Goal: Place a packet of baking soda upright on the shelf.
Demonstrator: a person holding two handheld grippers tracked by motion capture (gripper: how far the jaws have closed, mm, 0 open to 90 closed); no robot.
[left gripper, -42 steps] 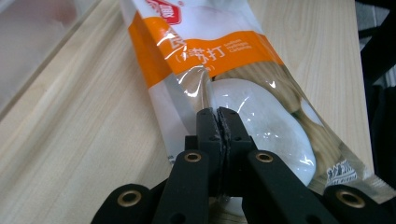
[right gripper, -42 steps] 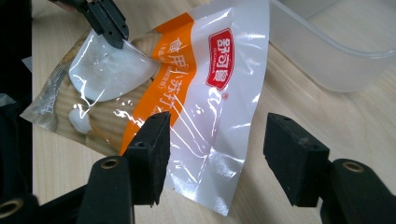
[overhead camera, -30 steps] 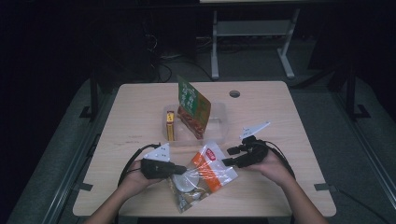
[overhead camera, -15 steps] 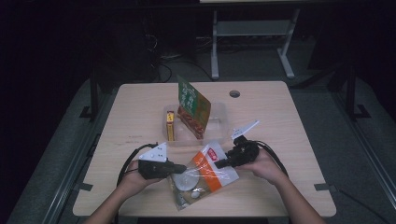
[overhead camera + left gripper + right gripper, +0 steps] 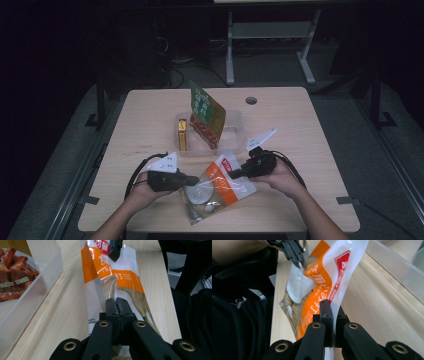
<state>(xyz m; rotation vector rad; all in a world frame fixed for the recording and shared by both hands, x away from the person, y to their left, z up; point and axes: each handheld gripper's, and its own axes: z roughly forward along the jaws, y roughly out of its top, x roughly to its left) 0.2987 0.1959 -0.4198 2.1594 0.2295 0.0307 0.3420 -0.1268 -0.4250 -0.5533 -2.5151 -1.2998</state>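
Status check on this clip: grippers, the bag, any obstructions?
Left gripper shut on the orange snack bag. Right gripper just closed, pinching its top edge. Clear bin beyond, not obstructing.

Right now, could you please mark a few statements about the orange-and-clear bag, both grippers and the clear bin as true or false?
1. The left gripper is shut on the orange-and-clear bag. True.
2. The right gripper has open jaws. False: they have just closed on the bag's edge.
3. The clear bin holds a green packet. True.
4. The bag lies inside the bin. False: it is in front, over the table.
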